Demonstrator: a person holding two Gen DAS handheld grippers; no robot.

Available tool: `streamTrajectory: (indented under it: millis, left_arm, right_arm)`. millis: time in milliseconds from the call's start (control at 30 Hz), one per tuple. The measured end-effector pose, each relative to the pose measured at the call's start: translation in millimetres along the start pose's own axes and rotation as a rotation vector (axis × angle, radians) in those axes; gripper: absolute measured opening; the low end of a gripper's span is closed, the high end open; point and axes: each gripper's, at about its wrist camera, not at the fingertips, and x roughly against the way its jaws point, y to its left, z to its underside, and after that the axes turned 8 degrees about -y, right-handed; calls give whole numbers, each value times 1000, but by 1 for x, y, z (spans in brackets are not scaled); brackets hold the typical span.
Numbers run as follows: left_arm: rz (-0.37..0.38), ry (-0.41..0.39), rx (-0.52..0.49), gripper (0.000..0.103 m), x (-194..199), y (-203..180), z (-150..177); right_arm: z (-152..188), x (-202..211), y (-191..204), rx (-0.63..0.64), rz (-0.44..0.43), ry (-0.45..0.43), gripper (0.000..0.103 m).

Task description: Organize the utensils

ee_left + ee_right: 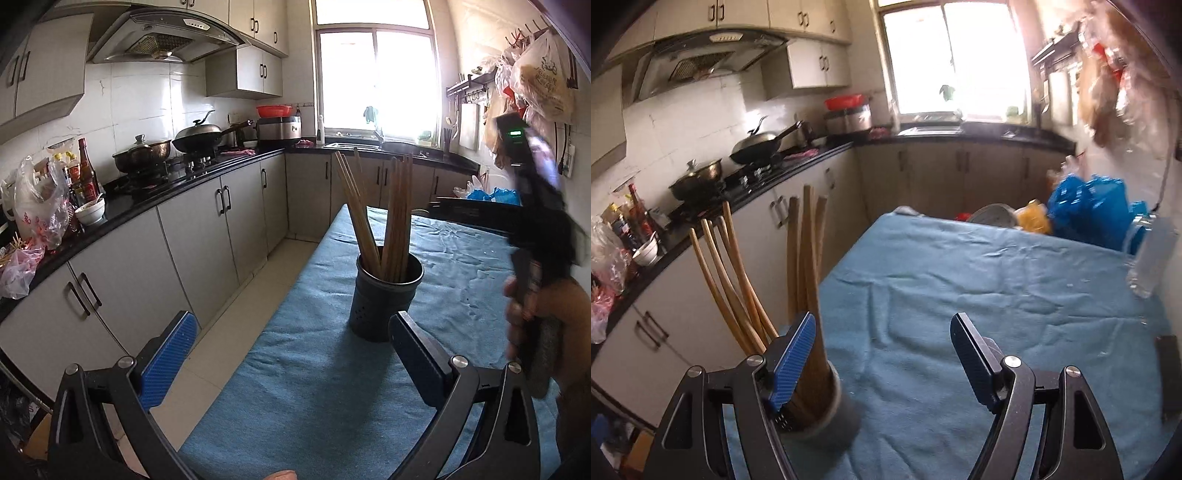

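Left gripper [291, 338]: its blue-padded fingers are spread wide, and nothing is gripped between them.
Right gripper [884, 356]: its fingers are likewise held well apart, with only bare cloth seen between them.
Holder [388, 291]: a dark perforated cup is stood upright on the blue cloth [314, 369], ahead of the left gripper's fingers and nearer its right finger [417, 354]; from the right wrist it is seen just behind and partly hidden by that gripper's left finger [794, 362].
Chopsticks [373, 218]: a bundle of wooden sticks is stood in the holder, fanned out in two leaning groups above the rim.
Person's hand [535, 314]: it is seen wrapped around a black handle beyond the left gripper's right finger, blurred.
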Motion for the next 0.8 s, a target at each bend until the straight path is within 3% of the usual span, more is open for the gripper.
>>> streamTrajectory:
  millis: [333,567,800]
  left_arm:
    - [36,20,15,103,-3,-11,4]
    - [64,61,32,103,-3,-16,8]
    - [70,54,36,103,1,-16,9]
  right_arm:
    - [48,96,-12,-10,161,-131,91]
    - [76,120,0,71,234,-149,93]
    - [79,130,4,76,257,-168,93]
